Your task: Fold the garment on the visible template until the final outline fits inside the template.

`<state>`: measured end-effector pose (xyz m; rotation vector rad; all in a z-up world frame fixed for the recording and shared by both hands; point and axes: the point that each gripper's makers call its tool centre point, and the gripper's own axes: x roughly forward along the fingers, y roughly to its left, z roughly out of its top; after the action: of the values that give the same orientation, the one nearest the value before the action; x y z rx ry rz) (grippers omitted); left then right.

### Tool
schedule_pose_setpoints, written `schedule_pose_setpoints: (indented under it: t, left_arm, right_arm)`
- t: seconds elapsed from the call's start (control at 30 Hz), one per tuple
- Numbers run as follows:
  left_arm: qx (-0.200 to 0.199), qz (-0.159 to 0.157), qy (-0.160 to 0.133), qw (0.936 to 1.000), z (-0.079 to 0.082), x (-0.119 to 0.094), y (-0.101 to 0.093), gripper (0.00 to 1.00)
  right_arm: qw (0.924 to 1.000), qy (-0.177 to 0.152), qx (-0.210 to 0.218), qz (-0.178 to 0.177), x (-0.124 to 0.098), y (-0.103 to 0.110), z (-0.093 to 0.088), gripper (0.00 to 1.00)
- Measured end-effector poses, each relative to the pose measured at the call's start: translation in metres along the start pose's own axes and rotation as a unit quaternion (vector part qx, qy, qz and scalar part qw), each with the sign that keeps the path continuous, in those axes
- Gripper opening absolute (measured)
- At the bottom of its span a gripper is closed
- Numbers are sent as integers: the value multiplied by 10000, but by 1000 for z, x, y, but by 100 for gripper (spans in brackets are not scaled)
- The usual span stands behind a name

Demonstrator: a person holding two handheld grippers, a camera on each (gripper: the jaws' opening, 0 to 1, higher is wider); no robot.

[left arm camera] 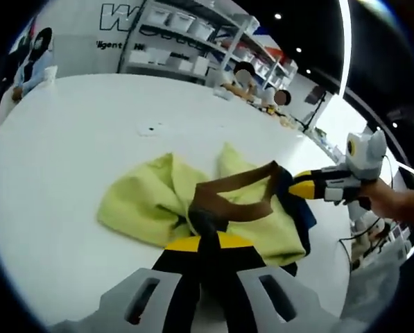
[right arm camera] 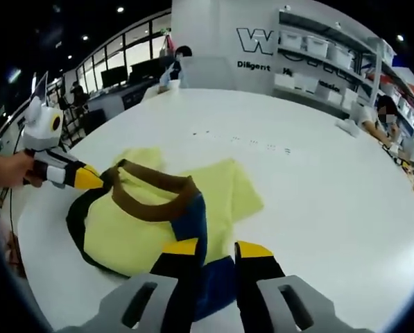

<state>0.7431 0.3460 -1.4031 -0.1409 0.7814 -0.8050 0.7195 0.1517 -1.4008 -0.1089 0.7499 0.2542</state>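
Yellow shirt (right arm camera: 158,222) lies bunched on the white table (right arm camera: 317,180), no template outline clear. Left gripper (left arm camera: 208,239) pinches the brown collar (right arm camera: 151,187); right gripper (right arm camera: 217,250) clamps the blue hem. Likely mid-fold: next, carry both edges across and lay flat

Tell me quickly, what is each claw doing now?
Left claw: closed on the brown collar of the yellow garment.
Right claw: closed on the garment's dark blue part.
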Motion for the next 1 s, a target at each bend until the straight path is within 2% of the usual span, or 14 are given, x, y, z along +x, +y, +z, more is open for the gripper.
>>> schedule_pose_setpoints:
  t: [0.17,0.33,0.5,0.63,0.87,1.0]
  left_arm:
    - [-29,26,-53,10000,2,-2,2,13]
    - [-192,-86,-211,9996,9,-5,3,13]
    - [-340,-245,-55,9991,1,2,4,11]
    - [-624,-299,22,9976,-4,6,6,12]
    - [-837,-278,-31,9961,-3,2,14,19]
    - [-1099,-435,-8,9930,-4,4,10,17]
  right_arm:
    - [10000,5,24,5,0,0,0,12]
    - [9997,-18,108,223,4,11,4,7]
    - [9991,-15,220,365,10,20,9,6]
    - [9986,9,323,425,13,24,12,7]
    - [9979,100,445,453,16,25,10,3]
    - [9978,204,408,487,15,25,5,0]
